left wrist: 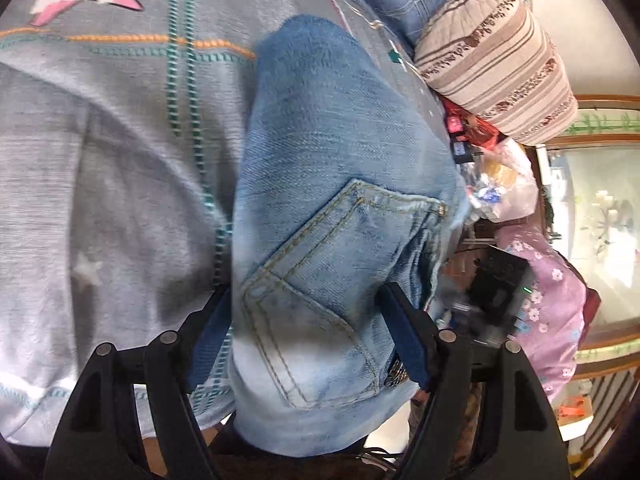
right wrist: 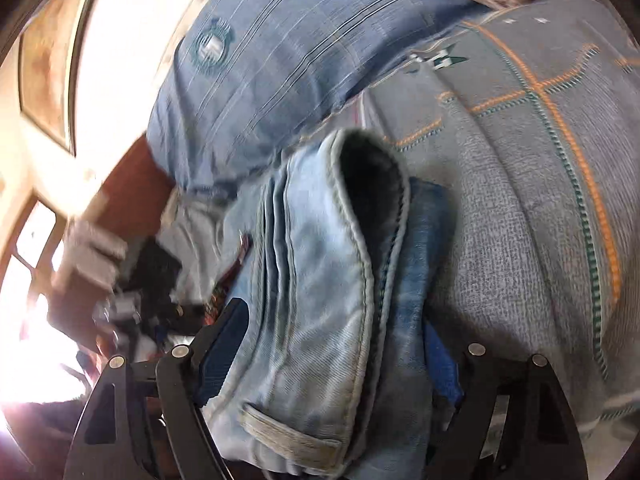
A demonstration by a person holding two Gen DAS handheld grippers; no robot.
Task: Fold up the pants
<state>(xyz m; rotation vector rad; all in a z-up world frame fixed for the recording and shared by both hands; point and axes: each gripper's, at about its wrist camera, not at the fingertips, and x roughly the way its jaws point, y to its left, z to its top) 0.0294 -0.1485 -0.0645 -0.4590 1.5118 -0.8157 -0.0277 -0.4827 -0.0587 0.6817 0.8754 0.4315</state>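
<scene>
Light blue denim pants (left wrist: 340,184) are bunched into a thick folded bundle on a grey bedspread (left wrist: 120,160). In the left wrist view my left gripper (left wrist: 308,332) has its two fingers on either side of the bundle at the back pocket (left wrist: 320,280) and is shut on it. In the right wrist view my right gripper (right wrist: 332,328) is shut on the waistband end of the pants (right wrist: 320,280), with a belt loop (right wrist: 288,432) near its base. The pants' far end lies on the bedspread (right wrist: 520,220).
A blue checked pillow (right wrist: 280,60) and a brown striped pillow (left wrist: 500,60) lie at the bed's head. Clutter, a plastic bag (left wrist: 504,184) and pink floral cloth (left wrist: 552,300) sit beside the bed. A window (left wrist: 600,220) is beyond.
</scene>
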